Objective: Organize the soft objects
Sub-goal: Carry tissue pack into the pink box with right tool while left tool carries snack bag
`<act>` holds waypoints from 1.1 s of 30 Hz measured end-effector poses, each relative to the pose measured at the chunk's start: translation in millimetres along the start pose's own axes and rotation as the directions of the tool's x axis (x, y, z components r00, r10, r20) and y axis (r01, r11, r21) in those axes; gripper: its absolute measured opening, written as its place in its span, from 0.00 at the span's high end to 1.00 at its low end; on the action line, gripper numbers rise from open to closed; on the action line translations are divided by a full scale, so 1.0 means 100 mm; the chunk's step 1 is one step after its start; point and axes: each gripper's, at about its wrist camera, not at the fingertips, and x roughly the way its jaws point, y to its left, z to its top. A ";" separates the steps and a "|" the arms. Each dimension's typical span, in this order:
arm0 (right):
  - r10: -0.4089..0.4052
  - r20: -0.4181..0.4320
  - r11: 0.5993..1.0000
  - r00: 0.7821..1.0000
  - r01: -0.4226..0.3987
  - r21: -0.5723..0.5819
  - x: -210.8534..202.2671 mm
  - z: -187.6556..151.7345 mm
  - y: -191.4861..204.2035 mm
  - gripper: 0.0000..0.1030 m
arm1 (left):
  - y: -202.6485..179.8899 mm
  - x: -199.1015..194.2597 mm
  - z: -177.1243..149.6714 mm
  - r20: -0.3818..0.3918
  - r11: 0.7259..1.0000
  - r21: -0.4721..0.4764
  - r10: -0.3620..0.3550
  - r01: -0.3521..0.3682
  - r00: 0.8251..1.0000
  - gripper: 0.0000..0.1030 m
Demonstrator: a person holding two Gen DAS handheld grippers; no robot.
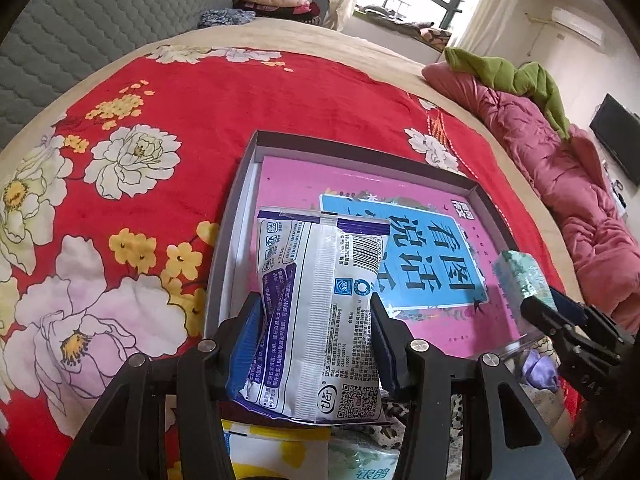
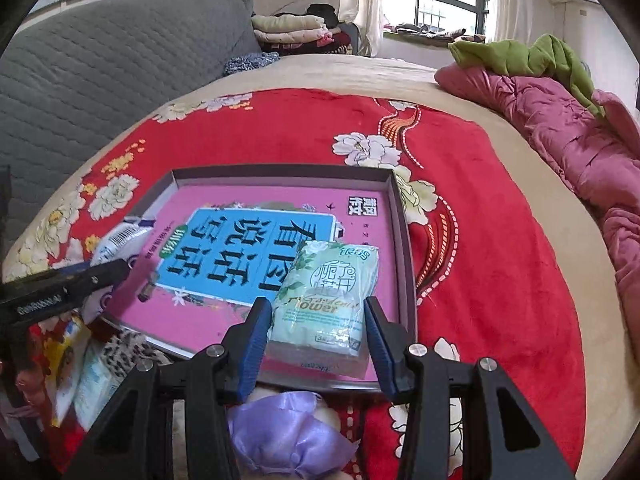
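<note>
Both hand-held grippers (image 1: 316,344) (image 2: 318,340) — clamped on packs (image 1: 320,312) (image 2: 328,300)

White-and-purple wet-wipe packet (image 1: 316,312): soft, creased at the middle, back side up showing barcode and QR code, pinched between the left tool's (image 1: 316,344) pads above the near left part of the shallow grey box (image 1: 400,158). Pale green tissue pack (image 2: 326,300): floral print, clear wrap, clamped in the right tool (image 2: 318,340) over the box's near right corner. Box sits on the red floral bed cover (image 2: 280,136), a pink-and-blue book (image 2: 248,248) flat inside.
</note>
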 end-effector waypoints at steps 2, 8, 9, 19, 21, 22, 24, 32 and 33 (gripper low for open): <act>-0.005 -0.023 1.000 1.000 0.006 0.007 0.06 -0.02 -0.02 0.54 | -0.01 0.00 0.00 -0.001 1.000 0.002 -0.003 0.003 1.000 0.50; -0.006 -0.056 1.000 0.998 0.007 0.030 0.14 -0.05 -0.07 0.54 | -0.02 0.02 0.00 -0.005 1.000 0.008 -0.007 0.007 1.000 0.50; -0.011 -0.059 1.000 0.998 0.013 0.028 0.15 -0.06 -0.07 0.54 | -0.02 0.03 0.00 -0.005 1.000 0.007 -0.006 0.006 1.000 0.50; 0.018 -0.047 0.999 0.999 -0.016 0.043 0.06 -0.07 -0.08 0.52 | 0.04 0.13 0.07 -0.014 1.000 -0.019 -0.008 0.007 1.000 0.50; 0.013 -0.034 0.999 0.999 -0.012 0.040 0.01 -0.06 -0.07 0.52 | 0.03 0.16 0.09 -0.013 1.000 -0.015 0.004 -0.004 1.000 0.50; 0.013 -0.027 0.999 1.000 -0.012 0.036 -0.02 -0.06 -0.06 0.52 | 0.03 0.17 0.10 -0.014 1.000 -0.012 0.006 -0.006 1.000 0.50; 0.013 -0.021 1.000 1.000 -0.012 0.027 -0.06 -0.05 -0.06 0.52 | 0.02 0.19 0.12 -0.018 1.000 -0.010 -0.001 0.000 1.000 0.50; -0.003 0.011 0.999 1.000 0.002 0.044 -0.20 0.00 -0.11 0.46 | 0.03 0.23 0.14 -0.028 1.000 -0.012 -0.004 0.004 1.000 0.49; -0.004 0.011 0.999 1.000 0.004 0.044 -0.20 0.00 -0.12 0.46 | 0.03 0.23 0.14 -0.032 1.000 -0.007 -0.004 0.004 0.999 0.49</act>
